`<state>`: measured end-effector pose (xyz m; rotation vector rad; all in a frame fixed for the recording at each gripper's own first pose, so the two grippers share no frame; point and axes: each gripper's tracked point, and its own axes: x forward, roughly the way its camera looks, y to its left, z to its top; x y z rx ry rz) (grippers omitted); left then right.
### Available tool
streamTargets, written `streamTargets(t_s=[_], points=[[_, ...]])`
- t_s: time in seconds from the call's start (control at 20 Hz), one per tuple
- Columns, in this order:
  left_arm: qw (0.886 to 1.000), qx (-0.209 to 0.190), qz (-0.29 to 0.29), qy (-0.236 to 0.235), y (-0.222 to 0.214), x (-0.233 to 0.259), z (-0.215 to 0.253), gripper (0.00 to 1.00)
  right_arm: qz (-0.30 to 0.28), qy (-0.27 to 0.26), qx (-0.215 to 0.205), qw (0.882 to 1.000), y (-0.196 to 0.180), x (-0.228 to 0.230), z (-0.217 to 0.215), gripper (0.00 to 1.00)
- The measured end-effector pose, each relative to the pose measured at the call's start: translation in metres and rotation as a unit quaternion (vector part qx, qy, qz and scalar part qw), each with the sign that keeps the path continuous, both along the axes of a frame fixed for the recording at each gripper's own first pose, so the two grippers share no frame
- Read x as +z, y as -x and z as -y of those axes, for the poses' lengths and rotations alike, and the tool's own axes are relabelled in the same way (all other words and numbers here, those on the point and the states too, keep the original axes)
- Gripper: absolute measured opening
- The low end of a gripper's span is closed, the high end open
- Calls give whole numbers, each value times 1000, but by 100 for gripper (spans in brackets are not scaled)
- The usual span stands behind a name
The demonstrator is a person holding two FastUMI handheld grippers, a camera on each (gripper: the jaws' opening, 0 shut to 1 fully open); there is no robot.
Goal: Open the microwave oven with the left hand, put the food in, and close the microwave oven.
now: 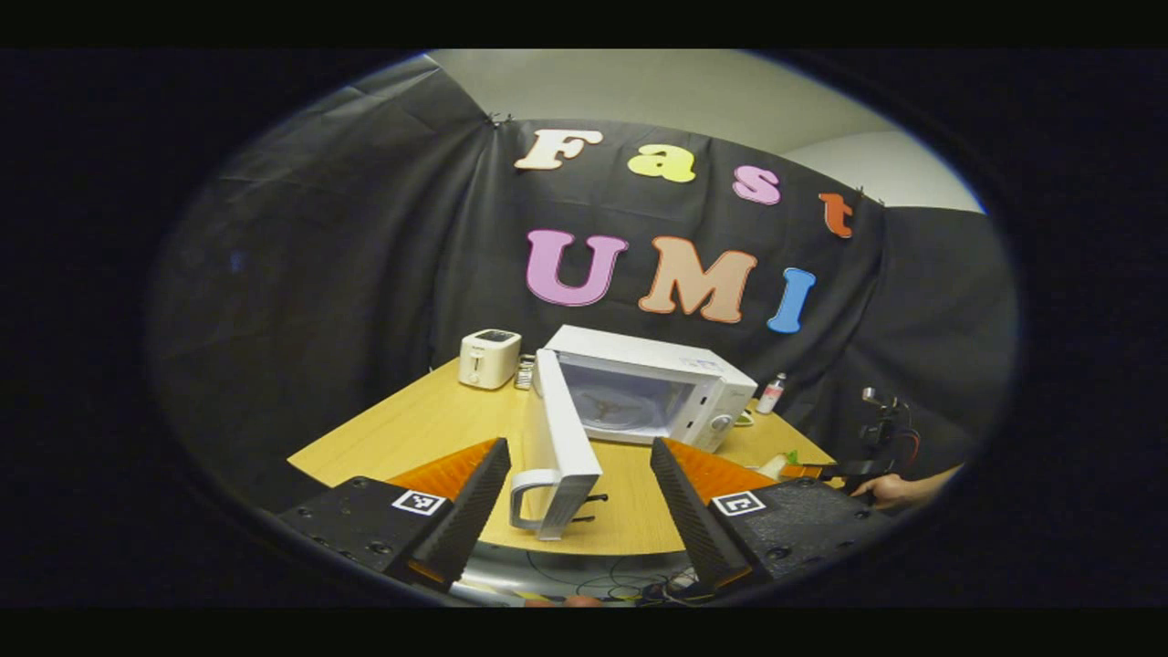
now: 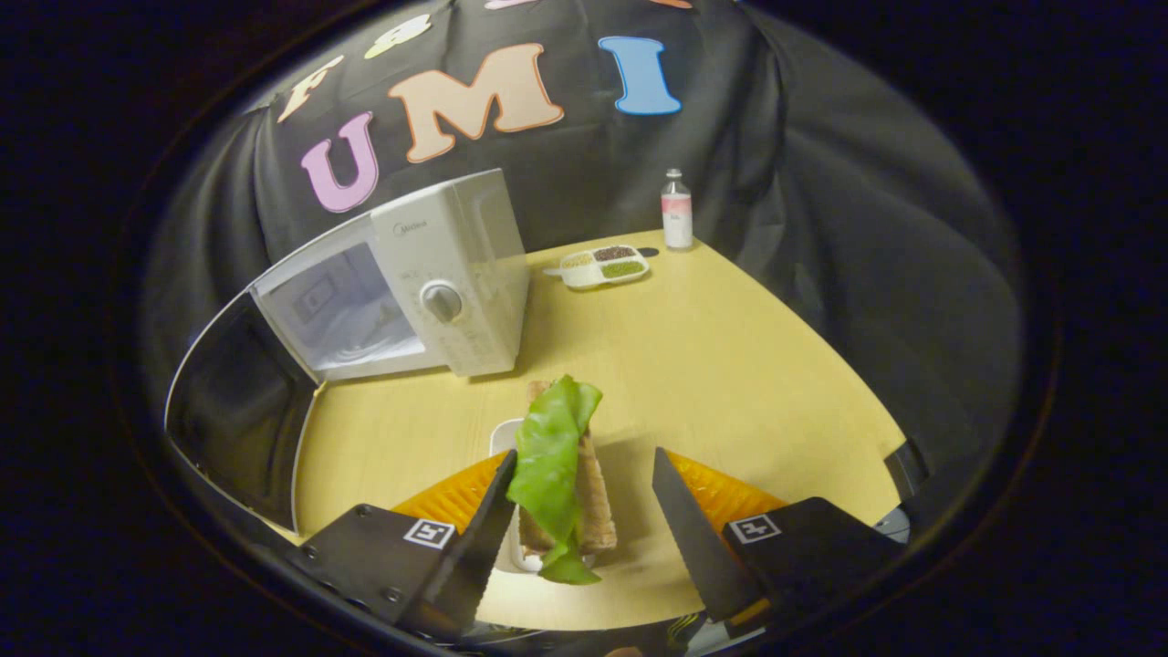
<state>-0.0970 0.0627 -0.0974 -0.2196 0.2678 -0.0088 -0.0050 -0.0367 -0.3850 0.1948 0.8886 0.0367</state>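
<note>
Both tools gape, holding nothing; white microwave (image 2: 429,274) door (image 1: 561,438) open, lettuce-draped sandwich (image 2: 558,474) on table (image 2: 730,365).

A light wooden table (image 2: 730,365) carried a white microwave oven (image 1: 652,388) with its door open, a toaster (image 1: 489,358), a bottle (image 2: 676,210), a sectioned snack tray (image 2: 605,265) and a lettuce sandwich (image 2: 558,474).

We see the white microwave oven (image 1: 671,388) with its white handled door (image 1: 558,447) swung wide toward us, leaving the lit cavity mouth (image 1: 630,406) unblocked from the front. The door's edge stands between the left gripper (image 1: 579,497) fingers. Bare yellow wooden tabletop (image 2: 730,365) lies right of the oven; a divided white snack tray (image 2: 604,265) and small clear bottle (image 2: 676,210) stand near its far edge.
</note>
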Motion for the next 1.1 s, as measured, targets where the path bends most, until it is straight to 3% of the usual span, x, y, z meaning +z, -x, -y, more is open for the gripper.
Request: streamTargets(t_s=[0.05, 0.1, 0.15, 0.25, 0.3, 0.35, 0.45, 0.5, 0.55, 0.6, 0.75, 0.8, 1.0, 1.1], points=[[1000, -4, 5, -5, -1, 4, 2, 90, -3, 1, 5, 1000, 1, -3, -3, 93], [1000, -7, 8, -10, -3, 7, 3, 90, -6, 0, 10, 1000, 3, -6, -9, 85], [1000, -11, 9, -15, -4, 9, 5, 86, -8, 0, 13, 1000, 5, -5, -12, 87], [1000, -16, 11, -22, -4, 11, 9, 86, -14, -1, 18, 1000, 5, -11, -18, 62], [1000, -18, 12, -22, -5, 13, 11, 86, -26, -4, 21, 999, 9, -14, -19, 57], [1000, -18, 15, -21, -6, 14, 12, 90, -47, -5, 21, 999, 14, -23, -19, 64], [1000, -16, 20, -17, -6, 17, 14, 86, -57, -35, 13, 998, 16, -16, -26, 48], [1000, -16, 21, -16, -6, 18, 15, 90, -57, -43, 8, 997, 13, -13, -27, 43], [1000, -15, 20, -16, -7, 18, 15, 86, -60, -46, 3, 997, 10, -12, -28, 43], [1000, -14, 22, -16, -6, 19, 14, 87, -62, -50, 10, 997, 14, -13, -30, 31], [999, -8, 30, -12, -7, 24, 10, 86, -56, -33, 17, 998, 15, -5, -25, 31], [999, -8, 32, -10, -8, 25, 9, 90, -56, -31, 14, 998, 12, -10, -28, 26], [999, -8, 43, -9, -11, 34, 9, 86, -49, -18, -7, 999, 10, 4, -23, 32], [999, -10, 47, -13, -12, 37, 9, 86, -49, -45, -29, 997, 5, 17, -25, 31]])
